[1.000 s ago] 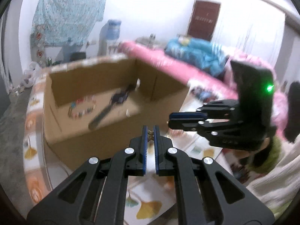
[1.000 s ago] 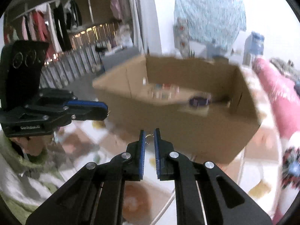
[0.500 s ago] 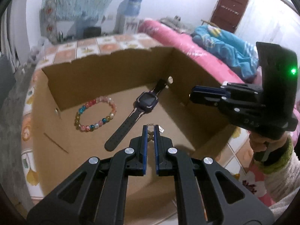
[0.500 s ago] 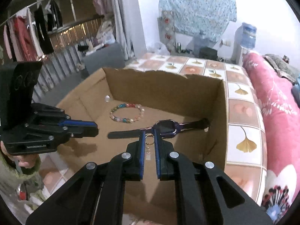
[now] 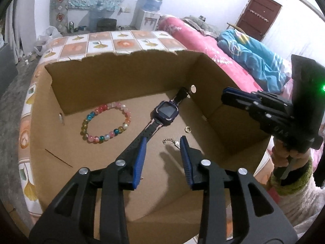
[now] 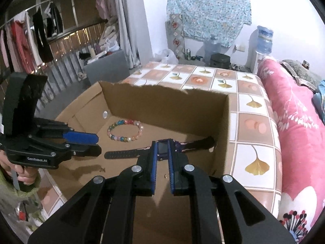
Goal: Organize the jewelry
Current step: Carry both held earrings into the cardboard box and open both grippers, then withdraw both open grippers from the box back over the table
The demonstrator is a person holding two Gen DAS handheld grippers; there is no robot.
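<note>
My left gripper point(image 5: 163, 140) hovers over the cardboard box point(image 5: 121, 77), its jaws opening. A small chain with a tag point(image 5: 171, 142) lies loose between the fingertips, with no pad pressing on it. A tiny gold ring point(image 5: 187, 129) rests on the box floor to its right. Also in the box are a bead bracelet point(image 5: 105, 123) and a dark watch point(image 5: 164, 112). My right gripper point(image 6: 163, 142) hangs above the watch point(image 6: 162, 148) with its jaws a narrow gap apart and nothing between them. From that side the left gripper point(image 6: 95, 144) and the bracelet point(image 6: 125, 130) show too.
The box point(image 6: 162, 105) stands on a table with a tile-patterned cloth point(image 6: 254, 122). A pink bed point(image 6: 294, 122) runs along the right. A person's hand point(image 5: 288, 154) holds the right gripper point(image 5: 226, 92). A railing and hanging clothes are at the far left.
Both grippers moved from in front of the box to above its inside. The left jaws opened and let the chain go. The small ring is no longer between the right jaws.
</note>
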